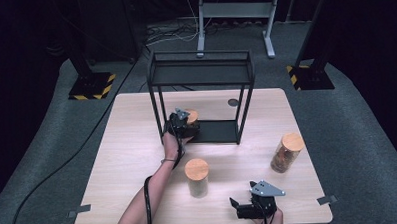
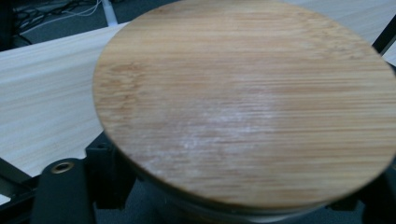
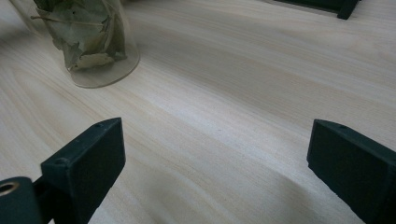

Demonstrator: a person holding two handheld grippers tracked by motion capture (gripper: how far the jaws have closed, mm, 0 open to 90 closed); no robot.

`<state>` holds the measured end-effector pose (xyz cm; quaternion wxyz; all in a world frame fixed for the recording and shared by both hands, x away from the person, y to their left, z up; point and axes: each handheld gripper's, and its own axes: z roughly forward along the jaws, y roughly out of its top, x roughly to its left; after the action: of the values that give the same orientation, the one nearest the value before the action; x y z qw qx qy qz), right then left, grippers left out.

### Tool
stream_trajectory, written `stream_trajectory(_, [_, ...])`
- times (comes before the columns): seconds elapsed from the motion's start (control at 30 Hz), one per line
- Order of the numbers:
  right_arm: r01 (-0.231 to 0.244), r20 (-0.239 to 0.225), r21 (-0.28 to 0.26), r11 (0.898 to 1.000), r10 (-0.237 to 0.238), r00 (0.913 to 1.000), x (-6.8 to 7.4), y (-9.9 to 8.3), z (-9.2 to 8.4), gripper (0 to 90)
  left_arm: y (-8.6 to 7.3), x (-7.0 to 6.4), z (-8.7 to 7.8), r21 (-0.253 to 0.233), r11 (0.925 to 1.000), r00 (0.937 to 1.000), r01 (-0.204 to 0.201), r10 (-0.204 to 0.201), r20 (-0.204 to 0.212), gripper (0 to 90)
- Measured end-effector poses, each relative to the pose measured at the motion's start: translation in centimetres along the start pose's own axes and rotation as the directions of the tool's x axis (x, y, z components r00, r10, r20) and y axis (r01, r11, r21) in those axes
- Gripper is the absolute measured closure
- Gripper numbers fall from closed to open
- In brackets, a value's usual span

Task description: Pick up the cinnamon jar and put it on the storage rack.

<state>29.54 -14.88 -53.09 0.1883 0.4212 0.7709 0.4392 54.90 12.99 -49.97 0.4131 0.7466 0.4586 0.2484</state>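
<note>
A jar with a round bamboo lid (image 2: 243, 98) stands on the lower tray (image 1: 219, 132) of a black metal shelf (image 1: 200, 67). My left gripper (image 1: 183, 124) is around this jar, just under the lid. Its fingers (image 2: 109, 175) stand on either side of the glass, and a thin dark gap shows beside the left one. My right gripper (image 3: 215, 158) hovers low over bare tabletop at the near edge (image 1: 242, 206), open wide with nothing between its fingers. A second lidded jar (image 1: 197, 177), holding dry leaves (image 3: 88, 42), stands mid-table.
A third lidded jar (image 1: 286, 153) with brownish contents stands at the right of the wooden table (image 1: 133, 159). The shelf's thin uprights (image 1: 161, 111) frame the left gripper. A small dark disc (image 1: 232, 102) lies behind the shelf. Cables trail over the grey floor.
</note>
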Motion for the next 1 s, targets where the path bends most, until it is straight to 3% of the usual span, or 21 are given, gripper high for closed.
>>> stream_trajectory(0.3, [0.0,0.0,0.001,1.0,0.0,1.0,0.0,0.0,0.0,3.5,0.6,0.3,-0.9,-0.004,1.0,1.0,0.006,-0.005,0.006,6.3])
stream_trajectory(1.0, [-0.001,0.0,0.003,1.0,0.001,1.0,0.0,0.0,0.0,3.6,3.1,0.0,-3.1,-0.005,0.9998,0.9998,-0.017,0.017,-0.007,0.0])
